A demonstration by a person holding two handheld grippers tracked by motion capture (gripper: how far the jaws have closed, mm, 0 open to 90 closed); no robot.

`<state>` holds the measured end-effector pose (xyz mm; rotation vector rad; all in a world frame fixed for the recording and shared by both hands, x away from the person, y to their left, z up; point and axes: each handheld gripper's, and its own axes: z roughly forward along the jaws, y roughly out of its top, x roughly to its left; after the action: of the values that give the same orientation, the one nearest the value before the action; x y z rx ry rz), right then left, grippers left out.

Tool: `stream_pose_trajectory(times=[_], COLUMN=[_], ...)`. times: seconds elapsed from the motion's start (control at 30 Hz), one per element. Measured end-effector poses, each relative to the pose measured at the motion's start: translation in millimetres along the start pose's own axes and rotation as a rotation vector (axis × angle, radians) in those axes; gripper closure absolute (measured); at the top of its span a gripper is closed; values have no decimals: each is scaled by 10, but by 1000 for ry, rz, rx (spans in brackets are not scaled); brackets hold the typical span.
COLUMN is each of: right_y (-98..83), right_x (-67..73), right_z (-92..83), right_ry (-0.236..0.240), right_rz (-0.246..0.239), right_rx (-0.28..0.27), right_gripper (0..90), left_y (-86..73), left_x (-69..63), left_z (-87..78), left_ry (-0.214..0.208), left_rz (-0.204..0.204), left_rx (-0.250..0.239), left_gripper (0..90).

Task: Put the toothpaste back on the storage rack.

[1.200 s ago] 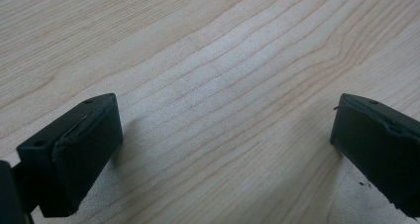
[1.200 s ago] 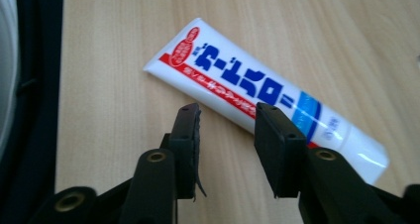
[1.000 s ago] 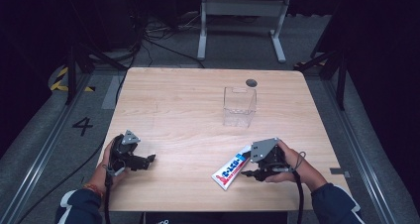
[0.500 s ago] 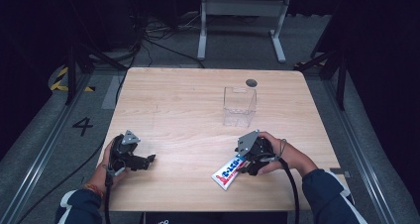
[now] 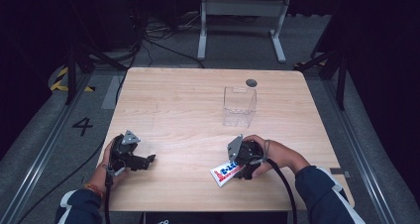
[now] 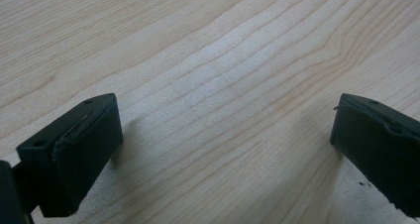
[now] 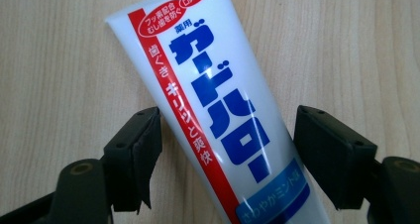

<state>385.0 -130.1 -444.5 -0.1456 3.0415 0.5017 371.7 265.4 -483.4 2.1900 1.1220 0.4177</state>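
Right tongs [image 5: 236, 170], held in the person's right hand [image 5: 277, 153], lie low over the near right part of the table [image 5: 188, 100]. Their jaws stand apart, one on each side of a toothpaste tube [image 5: 226, 172] that lies flat on the wood. In the right gripper view the tongs [image 7: 225, 152] straddle the tube [image 7: 218, 115] across its lower body; the left pad sits just beside the tube's red stripe, the right pad near its other edge, and whether either touches cannot be told. The tube is white with blue lettering, its flat crimped end pointing away from the tongs.

Left tongs [image 5: 147, 159], in the left hand [image 5: 113, 157], rest at the near left of the table, well apart from the tube. In the left gripper view these tongs [image 6: 225, 140] have their jaws spread wide, with bare wood grain between them.

Beyond the right tongs, toward the far side of the table, stands a clear plastic box [image 5: 239, 106], upright, with a small dark round mark [image 5: 251, 82] on the table just past it.
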Motion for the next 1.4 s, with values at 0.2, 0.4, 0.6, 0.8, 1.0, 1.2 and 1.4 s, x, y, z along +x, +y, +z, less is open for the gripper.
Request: stream_pose_trajectory(times=[0.2,0.4,0.6,0.8,1.0,1.2,1.4], right_y=[38,44,56,-7,-71,-174,-319], right_x=[-12,-34,-41,-42,-37,-68,-101], right_z=[70,60,41,-10,-41,-132,-299], right_ry=[18,60,54,53,34,-1,-45], right_rz=[11,23,40,51,80,140,214], right_rx=[-2,-20,1,-45,-105,-173,-259], right_gripper=[276,434,526,615,647,656,661], left_y=[0,0,0,1,1,1,1], left_x=[0,0,1,1,2,3,3], left_z=[0,0,1,0,0,0,0], left_ry=[0,0,3,0,-1,-2,-1], left_rz=[1,0,2,2,2,4,4], left_rx=[0,0,-2,0,1,1,1], left_gripper=[1,1,1,1,1,1,1])
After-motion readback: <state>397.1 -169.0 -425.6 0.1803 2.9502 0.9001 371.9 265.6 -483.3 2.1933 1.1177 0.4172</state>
